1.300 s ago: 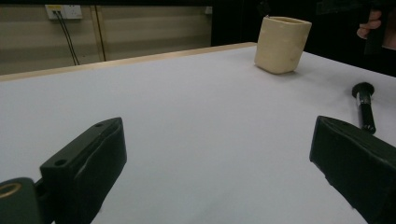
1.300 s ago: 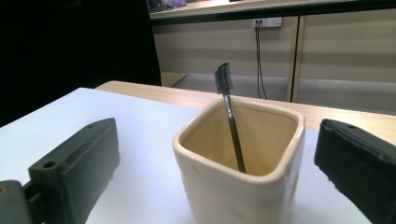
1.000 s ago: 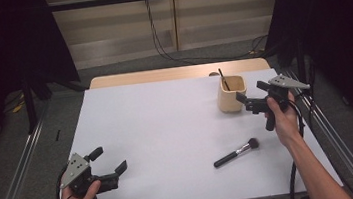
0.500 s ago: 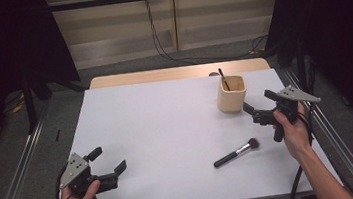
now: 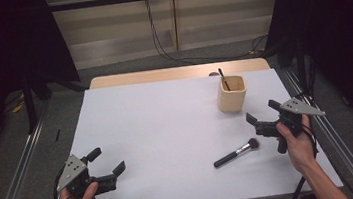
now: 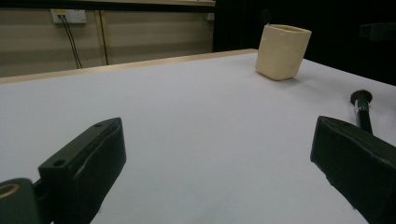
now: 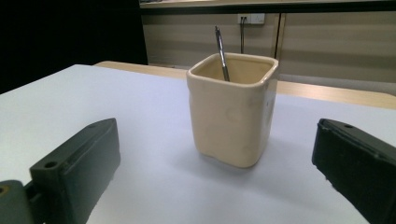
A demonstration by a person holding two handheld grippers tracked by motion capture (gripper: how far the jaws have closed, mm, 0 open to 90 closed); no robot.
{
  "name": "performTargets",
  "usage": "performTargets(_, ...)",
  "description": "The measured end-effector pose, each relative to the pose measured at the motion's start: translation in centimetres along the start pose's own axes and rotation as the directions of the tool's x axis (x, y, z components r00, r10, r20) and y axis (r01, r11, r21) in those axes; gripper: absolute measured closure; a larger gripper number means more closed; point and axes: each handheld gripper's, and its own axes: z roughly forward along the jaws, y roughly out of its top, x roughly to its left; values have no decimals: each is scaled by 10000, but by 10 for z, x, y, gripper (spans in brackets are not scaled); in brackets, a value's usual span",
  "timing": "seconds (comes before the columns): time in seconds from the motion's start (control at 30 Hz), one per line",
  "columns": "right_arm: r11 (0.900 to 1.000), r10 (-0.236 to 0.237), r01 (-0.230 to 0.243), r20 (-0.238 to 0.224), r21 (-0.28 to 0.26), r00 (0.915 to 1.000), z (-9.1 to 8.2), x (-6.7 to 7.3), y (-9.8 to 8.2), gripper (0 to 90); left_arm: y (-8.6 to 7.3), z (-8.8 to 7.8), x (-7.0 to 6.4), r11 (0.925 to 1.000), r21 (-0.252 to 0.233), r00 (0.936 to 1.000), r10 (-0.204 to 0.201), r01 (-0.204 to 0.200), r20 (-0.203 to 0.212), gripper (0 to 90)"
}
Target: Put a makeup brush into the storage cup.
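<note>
The cup (image 7: 232, 109) looks like glazed cream ceramic with a faint sheen. The bench (image 5: 168, 130) is smooth, matt white with a wooden edge. The makeup brush (image 5: 236, 152) has a glossy black handle and metal ferrule.

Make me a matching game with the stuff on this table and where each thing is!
Things:
1. cream square ceramic cup
2. black-handled makeup brush with a silver collar
3. thin dark stick
4. left claw

Places or states:
A. lying flat on the white table
B. standing inside the cup
C. open, at the table's near left corner
D. upright near the far right of the table

Pairs: 1-D, 2-A, 3-B, 4-C
</note>
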Motion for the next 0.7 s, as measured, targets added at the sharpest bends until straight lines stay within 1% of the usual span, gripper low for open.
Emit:
performTargets(0.07, 9999, 131, -131, 35, 40, 9999, -3, 1, -3, 6, 0, -1, -1, 10000, -57, 10000, -32, 32, -10, 34)
performTargets(0.2, 9998, 153, -154, 53, 110, 9999, -8, 3, -8, 5, 0, -3, -2, 9999, -101, 10000, -24, 24, -11, 34)
performTargets(0.3, 9998, 77, -77, 39, 200, 10000, -12, 6, -11, 5, 1, -5, -2, 9999, -128, 10000, 6, -6, 9, 34)
performTargets(0.43, 9999, 53, -52, -51, 157, 10000, -19, 11, -14, 2, 1, -5, -4, 9999, -159, 10000, -26, 26, 9, 34)
performTargets(0.47, 9998, 49, -48, -69, 167, 10000, -21, 12, -15, 1, 2, -5, -4, 9999, -109, 10000, 29, -29, 10, 34)
performTargets(0.63, 9993, -96, 105, -266, 368, 9996, -28, 13, -21, 9, 1, -6, -6, 9999, -144, 10000, -9, 8, -34, 34)
performTargets(0.7, 9992, -178, 185, -200, 349, 9996, -31, 14, -23, 6, 1, -6, -6, 9999, -117, 10000, 21, -22, -69, 34)
